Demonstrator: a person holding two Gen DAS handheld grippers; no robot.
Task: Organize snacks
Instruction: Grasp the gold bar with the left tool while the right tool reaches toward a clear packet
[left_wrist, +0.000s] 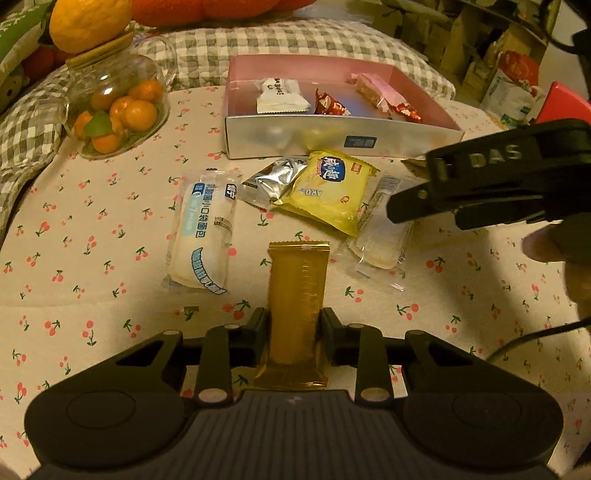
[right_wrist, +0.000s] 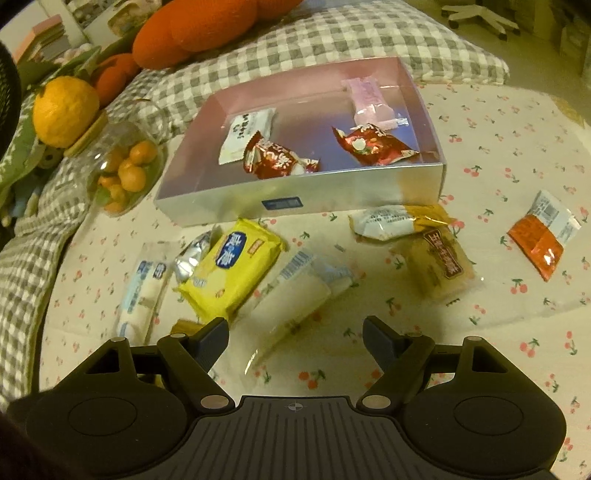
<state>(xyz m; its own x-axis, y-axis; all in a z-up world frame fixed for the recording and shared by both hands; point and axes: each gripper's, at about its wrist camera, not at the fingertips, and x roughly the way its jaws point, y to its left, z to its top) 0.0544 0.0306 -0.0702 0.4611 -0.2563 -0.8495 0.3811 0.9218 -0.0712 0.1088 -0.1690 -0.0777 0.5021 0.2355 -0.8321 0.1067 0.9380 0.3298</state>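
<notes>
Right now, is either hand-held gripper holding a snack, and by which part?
The left hand-held gripper clamps the gold bar packet across its lower half, near the bottom seal. The right hand-held gripper is open, holding nothing.

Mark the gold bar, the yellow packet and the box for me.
gold bar (left_wrist: 295, 295), left wrist view, middle of wrapper.
yellow packet (right_wrist: 229, 267), right wrist view, centre of front face.
box (right_wrist: 295, 192), right wrist view, near silver wall.
</notes>
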